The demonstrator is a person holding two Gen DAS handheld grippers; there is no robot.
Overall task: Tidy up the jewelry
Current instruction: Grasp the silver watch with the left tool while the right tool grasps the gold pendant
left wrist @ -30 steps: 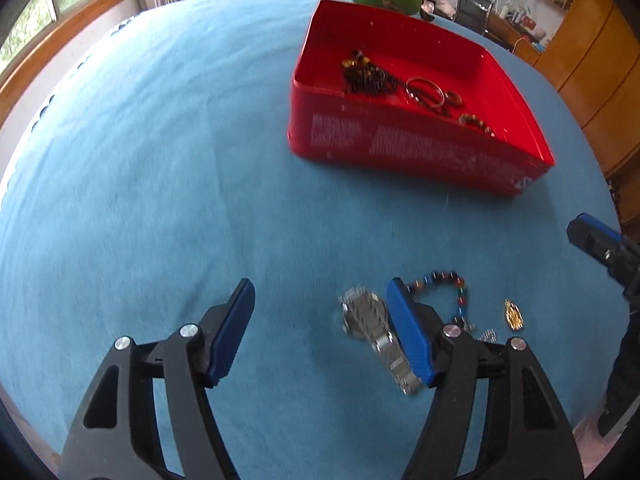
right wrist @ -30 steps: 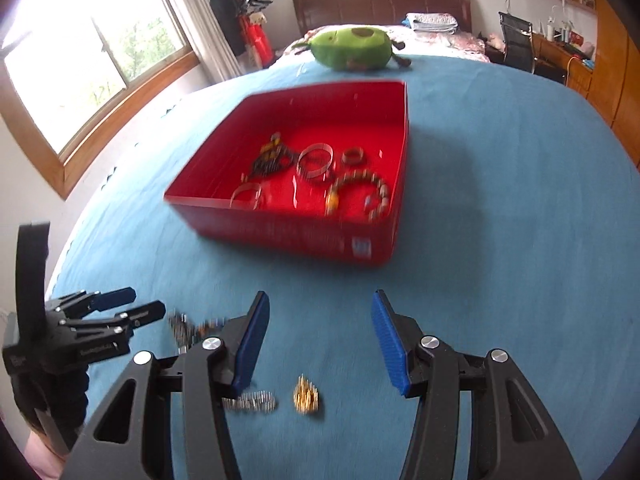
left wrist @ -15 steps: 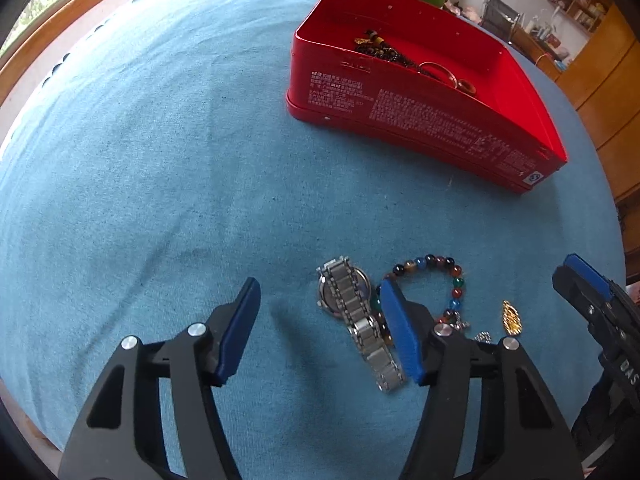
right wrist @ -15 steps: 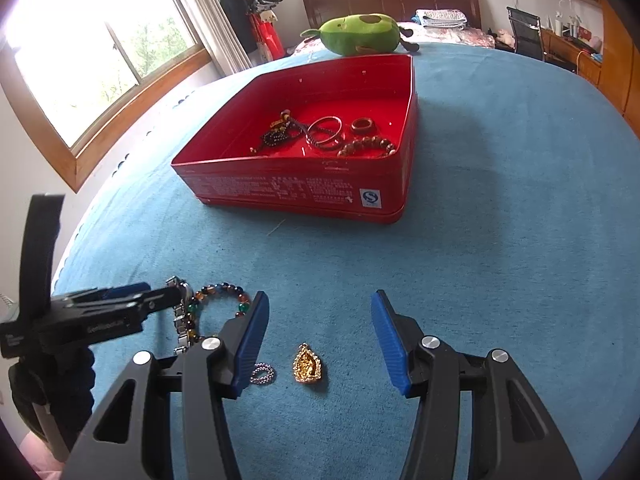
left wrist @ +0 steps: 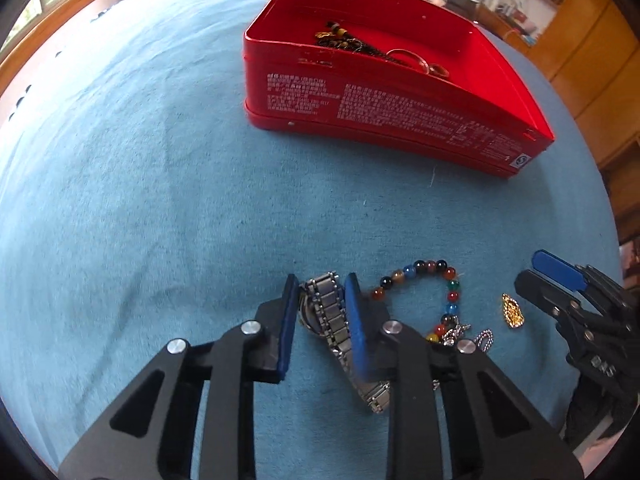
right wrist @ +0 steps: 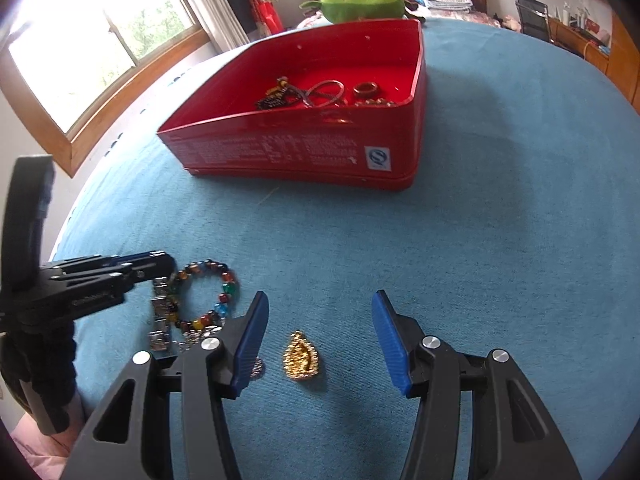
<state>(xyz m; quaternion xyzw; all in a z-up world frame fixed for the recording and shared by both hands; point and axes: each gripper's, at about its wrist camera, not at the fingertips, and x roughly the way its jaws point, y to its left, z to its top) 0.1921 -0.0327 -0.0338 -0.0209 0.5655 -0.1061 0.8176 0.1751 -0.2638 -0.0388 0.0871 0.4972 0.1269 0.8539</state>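
A silver metal watch (left wrist: 332, 320) lies on the blue cloth, and my left gripper (left wrist: 320, 280) is closing on it, both blue pads against its sides. Seen from the right wrist, the left gripper (right wrist: 160, 260) covers the watch (right wrist: 160, 320). Right of the watch lies a bracelet of coloured beads (left wrist: 424, 268), also visible as the bracelet (right wrist: 230, 290). A gold pendant (right wrist: 301, 356) rests on the cloth below the gap of my right gripper (right wrist: 320, 296), which stands open with nothing held. The pendant (left wrist: 512, 310) sits just left of the right gripper (left wrist: 540, 268).
A red tin (right wrist: 300, 152) with several rings, bangles and a dark chain stands further back on the blue cloth (right wrist: 500, 220). A small silver chain (left wrist: 484, 338) lies by the bracelet. A green plush toy (right wrist: 364, 2) sits behind the tin. Window at left, wooden cabinets at right.
My left gripper's jaws have closed from wide apart onto the watch. Both grippers have sunk closer to the cloth, the right one coming down over the gold pendant.
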